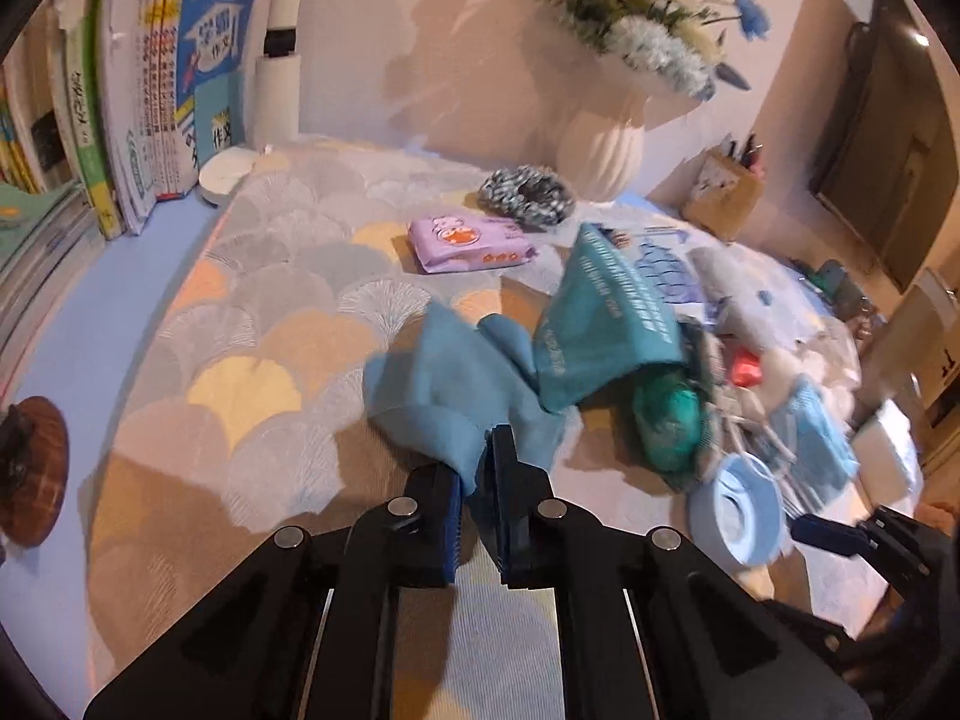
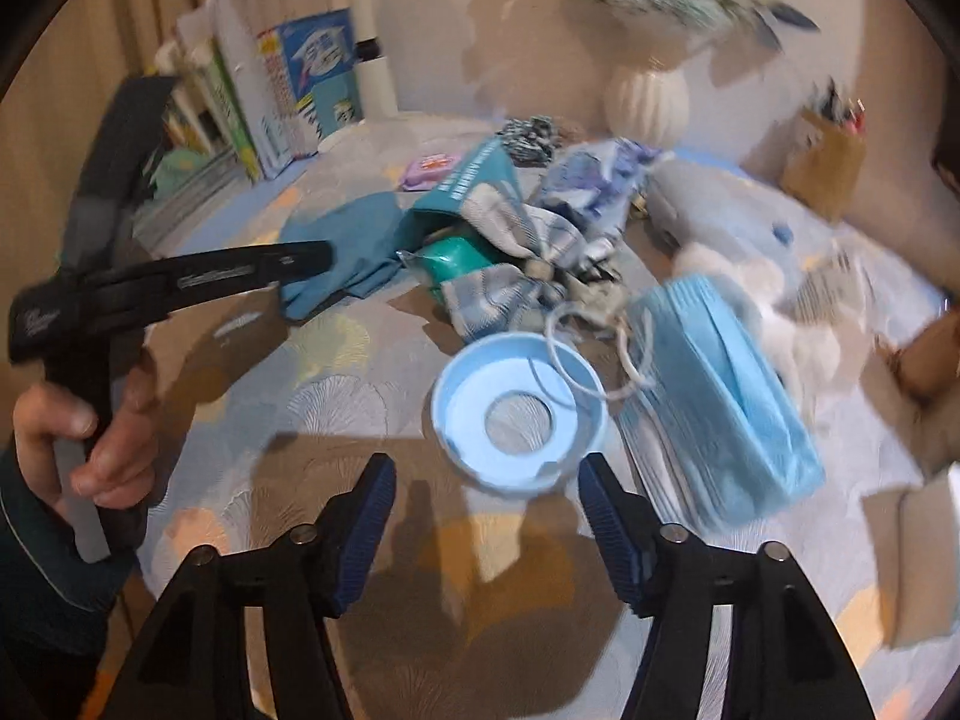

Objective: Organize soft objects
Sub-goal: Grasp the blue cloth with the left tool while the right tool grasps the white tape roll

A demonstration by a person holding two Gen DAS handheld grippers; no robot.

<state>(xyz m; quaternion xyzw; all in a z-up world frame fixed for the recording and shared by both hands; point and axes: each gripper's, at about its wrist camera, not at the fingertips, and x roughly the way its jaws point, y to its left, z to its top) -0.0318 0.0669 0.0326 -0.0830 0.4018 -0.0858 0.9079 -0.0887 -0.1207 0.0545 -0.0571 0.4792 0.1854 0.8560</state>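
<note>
My left gripper [image 1: 477,468] is shut on a corner of a blue cloth [image 1: 444,384] that lies on the patterned mat; the cloth also shows in the right wrist view [image 2: 342,234]. My right gripper [image 2: 486,480] is open and empty, just short of a light blue ring-shaped lid [image 2: 519,411]. A stack of blue face masks [image 2: 720,396] lies right of the lid. A teal pouch [image 1: 606,324], a green bundle [image 1: 666,414], a plaid cloth [image 2: 504,264] and a floral cloth [image 2: 594,180] lie piled in the middle.
A purple wipes pack [image 1: 468,243] and a knitted scrunchie [image 1: 528,195] lie at the back. A white vase [image 1: 600,156] with flowers, a pen holder [image 1: 726,198], books [image 1: 156,114] and a white plush toy [image 2: 798,324] ring the mat [image 1: 270,312].
</note>
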